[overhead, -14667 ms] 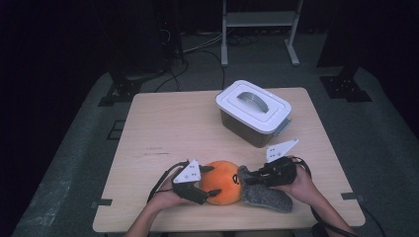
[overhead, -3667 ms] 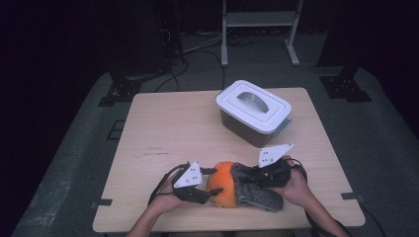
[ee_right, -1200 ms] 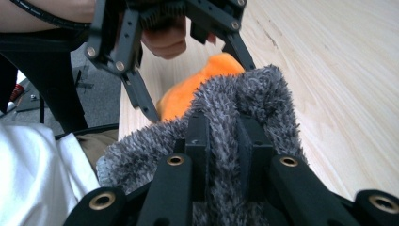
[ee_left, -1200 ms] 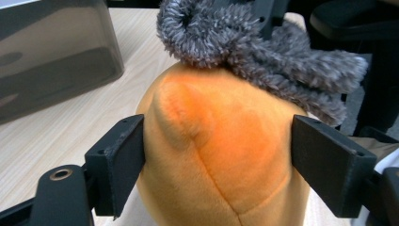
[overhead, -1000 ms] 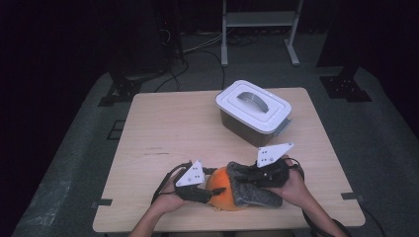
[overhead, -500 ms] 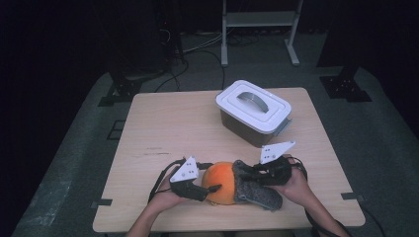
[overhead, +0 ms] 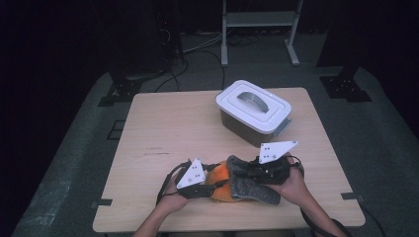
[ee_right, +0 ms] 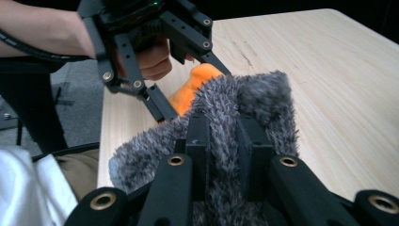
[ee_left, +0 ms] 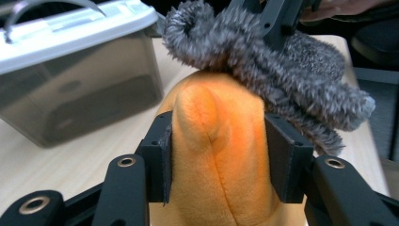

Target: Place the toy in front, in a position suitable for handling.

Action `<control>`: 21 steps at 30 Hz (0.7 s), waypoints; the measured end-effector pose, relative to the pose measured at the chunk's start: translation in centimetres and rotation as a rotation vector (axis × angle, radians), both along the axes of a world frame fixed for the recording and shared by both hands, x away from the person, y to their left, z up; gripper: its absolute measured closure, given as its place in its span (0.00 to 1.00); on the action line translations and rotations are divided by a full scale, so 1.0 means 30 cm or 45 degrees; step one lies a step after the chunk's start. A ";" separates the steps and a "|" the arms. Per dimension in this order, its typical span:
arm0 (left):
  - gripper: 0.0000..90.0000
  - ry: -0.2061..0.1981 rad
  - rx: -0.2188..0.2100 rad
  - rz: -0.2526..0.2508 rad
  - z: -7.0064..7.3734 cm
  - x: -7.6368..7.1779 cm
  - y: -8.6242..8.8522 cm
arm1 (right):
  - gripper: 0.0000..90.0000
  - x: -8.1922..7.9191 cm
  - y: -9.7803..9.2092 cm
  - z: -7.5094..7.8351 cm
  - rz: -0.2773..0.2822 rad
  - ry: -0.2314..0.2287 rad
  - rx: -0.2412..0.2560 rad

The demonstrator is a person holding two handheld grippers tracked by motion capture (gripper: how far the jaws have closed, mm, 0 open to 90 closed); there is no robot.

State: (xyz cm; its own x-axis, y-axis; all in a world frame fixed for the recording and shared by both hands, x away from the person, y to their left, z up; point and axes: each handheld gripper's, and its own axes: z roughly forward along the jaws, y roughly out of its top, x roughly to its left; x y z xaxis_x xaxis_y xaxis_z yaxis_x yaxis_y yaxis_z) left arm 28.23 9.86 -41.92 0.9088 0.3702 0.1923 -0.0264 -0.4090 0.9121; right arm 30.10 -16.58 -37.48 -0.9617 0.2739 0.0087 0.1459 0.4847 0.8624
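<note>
A: So, what does the left gripper [ee_left: 216, 155] have between its fingers [ee_left: 157, 155]?

B: An orange plush toy [ee_left: 216, 141]. The two black pads press into its sides, one on each flank, and the soft body bulges up between and past them. The fingers are clamped on it, not loose.

A: And the grey stuff above the fingertips?

B: That is a grey furry cover [ee_left: 282, 80], draped over the far end of the orange toy, just beyond the left fingers. It touches the top of the orange plush and hangs off to one side.

A: Where is the right gripper [ee_right: 223, 141]?

B: Closed on that grey fur. In the right gripper view a fold of the fur stands up between its two fingers [ee_right: 197, 141], pinched tight. Past its fingertips the orange plush peeks out from under the fur, with the left gripper's jaws on either side of it.

A: From the high view?

B: Both grippers meet near the front edge of the table [overhead: 163, 128], the left gripper [overhead: 200, 185] on the orange part, the right gripper [overhead: 264, 173] on the grey cover [overhead: 249, 185]. A lidded white box [overhead: 253, 111] stands well beyond the fingers, apart from them.
</note>
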 end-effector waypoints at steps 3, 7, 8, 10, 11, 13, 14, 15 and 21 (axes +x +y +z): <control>0.55 0.016 -0.008 0.001 -0.013 0.009 0.007 | 0.85 0.011 -0.009 -0.015 -0.025 0.017 -0.012; 0.50 0.087 -0.003 -0.052 -0.015 0.020 0.037 | 0.85 0.040 -0.036 -0.058 -0.042 0.076 -0.024; 0.48 0.097 -0.004 -0.066 -0.015 0.020 0.043 | 0.85 0.044 -0.042 -0.062 -0.039 0.092 -0.028; 0.44 0.148 -0.012 -0.104 -0.013 0.024 0.061 | 0.85 0.043 -0.047 -0.068 -0.035 0.102 -0.038; 0.39 0.172 -0.024 -0.111 -0.011 0.027 0.066 | 0.85 0.041 -0.047 -0.072 -0.027 0.107 -0.045; 0.34 0.221 -0.057 -0.106 -0.004 0.034 0.076 | 0.85 0.036 -0.041 -0.074 -0.007 0.111 -0.064; 0.31 0.229 -0.059 -0.088 -0.001 0.037 0.077 | 0.85 0.032 -0.037 -0.073 0.007 0.110 -0.070; 0.29 0.243 -0.056 -0.077 -0.001 0.040 0.076 | 0.85 0.029 -0.033 -0.072 0.020 0.111 -0.073; 0.49 0.172 0.010 -0.103 -0.008 0.027 0.054 | 0.85 0.019 -0.025 -0.049 0.024 0.071 -0.082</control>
